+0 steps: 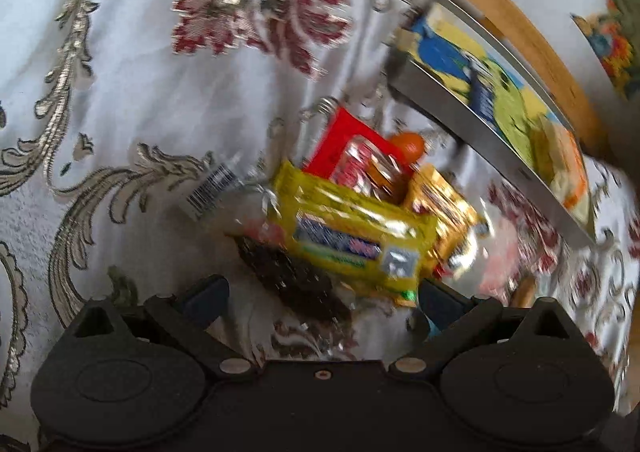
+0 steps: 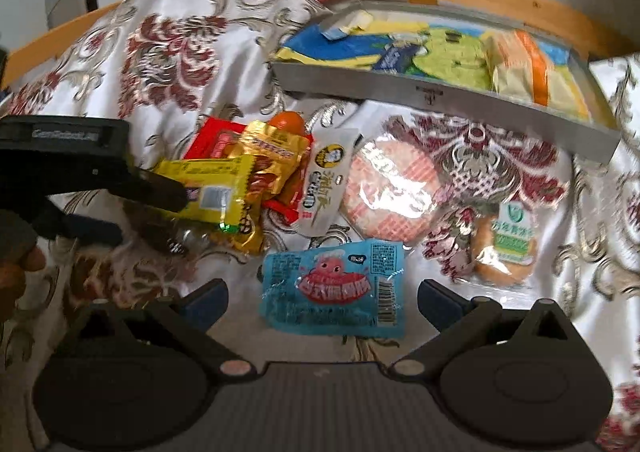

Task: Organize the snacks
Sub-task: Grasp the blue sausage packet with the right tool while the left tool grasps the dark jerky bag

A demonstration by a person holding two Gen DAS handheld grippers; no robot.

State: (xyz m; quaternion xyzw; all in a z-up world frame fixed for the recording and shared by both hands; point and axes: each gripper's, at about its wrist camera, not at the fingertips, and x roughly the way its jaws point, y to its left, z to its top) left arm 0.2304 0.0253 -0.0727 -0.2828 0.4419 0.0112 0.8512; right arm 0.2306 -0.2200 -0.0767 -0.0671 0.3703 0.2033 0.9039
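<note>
Left gripper (image 1: 320, 292) jaws spread wide, fingers low near cloth; seen from right wrist view it reaches in from left, fingers stacked one over other; right gripper (image 2: 322, 298) jaws spread wide, empty; fingertips of hand (image 2: 18, 264) at far left edge.

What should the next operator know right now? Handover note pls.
Left hand-held gripper: open, at the yellow packet on top of the snack pile; no grip visible yet.
Right hand-held gripper: open, empty, fingers either side of the blue packet.
Metal tray at the back already holds a big blue-and-yellow bag and an orange-striped pack.
Still loose on the cloth: gold packet, red packet, white sachet, round pink crackers, round pastry.
Left to do: move the loose ones into the tray.
</note>
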